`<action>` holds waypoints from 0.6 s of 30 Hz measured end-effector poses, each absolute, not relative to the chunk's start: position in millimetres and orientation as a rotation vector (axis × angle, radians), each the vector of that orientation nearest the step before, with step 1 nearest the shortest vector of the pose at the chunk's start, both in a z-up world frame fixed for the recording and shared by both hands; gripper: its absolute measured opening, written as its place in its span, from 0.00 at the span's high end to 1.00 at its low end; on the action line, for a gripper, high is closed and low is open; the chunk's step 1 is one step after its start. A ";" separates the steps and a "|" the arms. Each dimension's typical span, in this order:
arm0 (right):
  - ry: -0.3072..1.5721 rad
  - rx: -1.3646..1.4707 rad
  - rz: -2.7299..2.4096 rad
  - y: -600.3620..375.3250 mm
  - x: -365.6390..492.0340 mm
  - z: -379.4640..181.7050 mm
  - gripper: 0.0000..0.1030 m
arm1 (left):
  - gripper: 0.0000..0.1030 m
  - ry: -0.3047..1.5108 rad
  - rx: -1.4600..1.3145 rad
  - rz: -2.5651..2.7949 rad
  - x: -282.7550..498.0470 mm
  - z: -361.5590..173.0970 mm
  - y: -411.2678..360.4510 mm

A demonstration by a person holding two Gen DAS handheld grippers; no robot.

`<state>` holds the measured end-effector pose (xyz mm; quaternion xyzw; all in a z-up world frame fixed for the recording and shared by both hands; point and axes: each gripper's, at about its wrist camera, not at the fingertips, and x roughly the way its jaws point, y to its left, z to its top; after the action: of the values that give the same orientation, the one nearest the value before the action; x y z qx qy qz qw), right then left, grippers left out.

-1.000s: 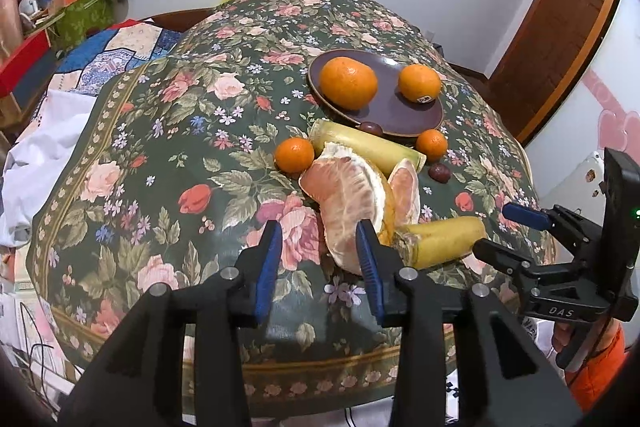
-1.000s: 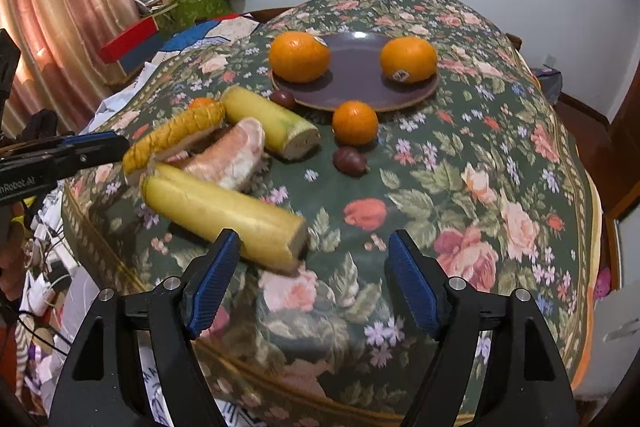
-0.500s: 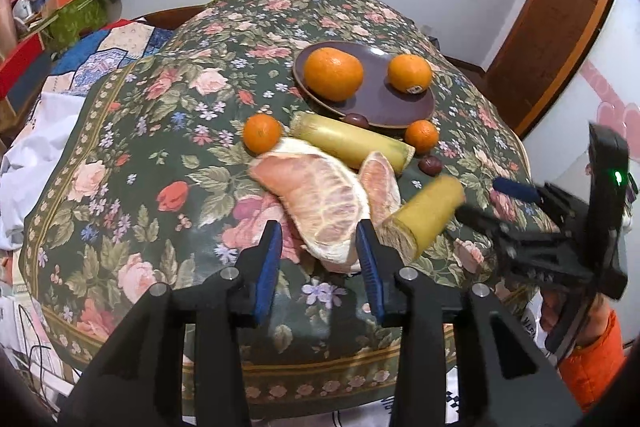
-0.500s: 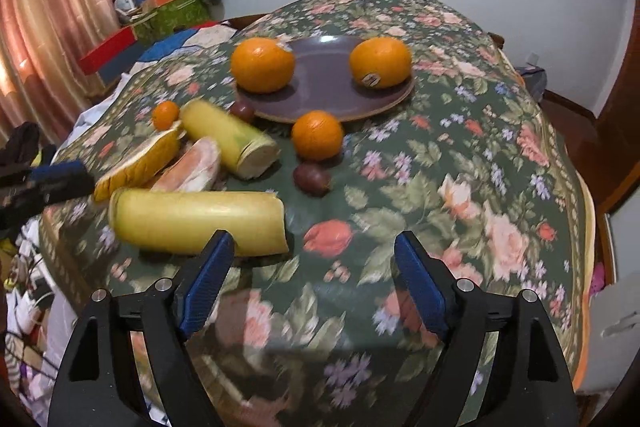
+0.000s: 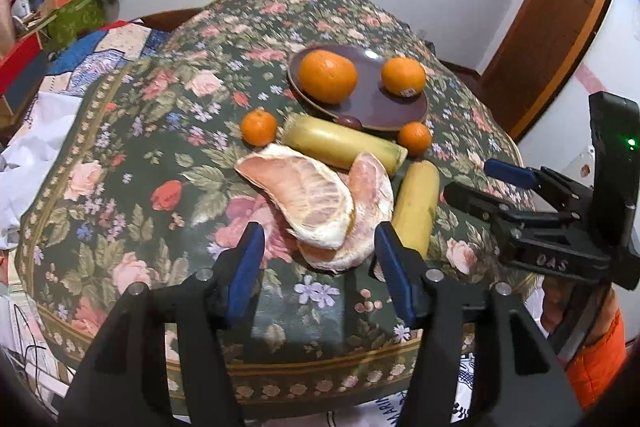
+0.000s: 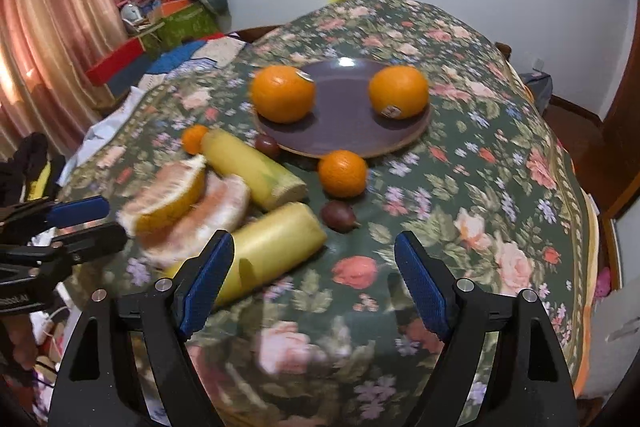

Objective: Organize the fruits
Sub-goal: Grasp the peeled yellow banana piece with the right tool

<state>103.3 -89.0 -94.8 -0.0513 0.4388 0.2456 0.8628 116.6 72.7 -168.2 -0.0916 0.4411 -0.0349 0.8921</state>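
Observation:
A purple plate [image 5: 372,111] holds two oranges [image 5: 328,77] [image 5: 403,75]. In front of it lie two small tangerines [image 5: 259,127] [image 5: 415,137], two yellow cylinder pieces [image 5: 342,145] [image 5: 416,205] and two peeled pomelo wedges [image 5: 304,199]. My left gripper [image 5: 320,269] sits at the near end of the wedges; its jaws are opening and the pads stand clear of the fruit. My right gripper [image 6: 314,281] is open over bare cloth, its left finger beside the near yellow piece [image 6: 276,243]. Each gripper also shows in the other's view: right gripper [image 5: 500,187], left gripper [image 6: 96,221].
Two small dark fruits [image 6: 338,217] [image 6: 267,145] lie near the plate [image 6: 344,131]. The floral tablecloth [image 5: 132,163] drops off at the near edge. Boxes and bedding [image 5: 60,7] lie far left, a wooden door [image 5: 560,27] to the right.
The left jaws have widened. The near yellow piece has swung round to lie alongside the pomelo wedges. The right gripper has drawn back a little from the yellow piece.

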 end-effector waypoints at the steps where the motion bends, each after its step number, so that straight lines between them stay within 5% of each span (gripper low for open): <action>1: 0.918 -0.108 0.525 -83.5 101.5 -93.4 0.22 | 0.44 0.911 -0.192 -0.068 115.7 -167.1 73.9; 18: 0.990 -0.177 0.595 -54.9 98.4 -121.1 0.22 | 0.35 0.911 -0.177 -0.033 116.7 -171.9 79.0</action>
<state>98.4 -54.9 -121.1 -0.0836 0.4671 0.2808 0.8343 116.7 79.0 -171.9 -0.0856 0.4392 -0.0157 0.8942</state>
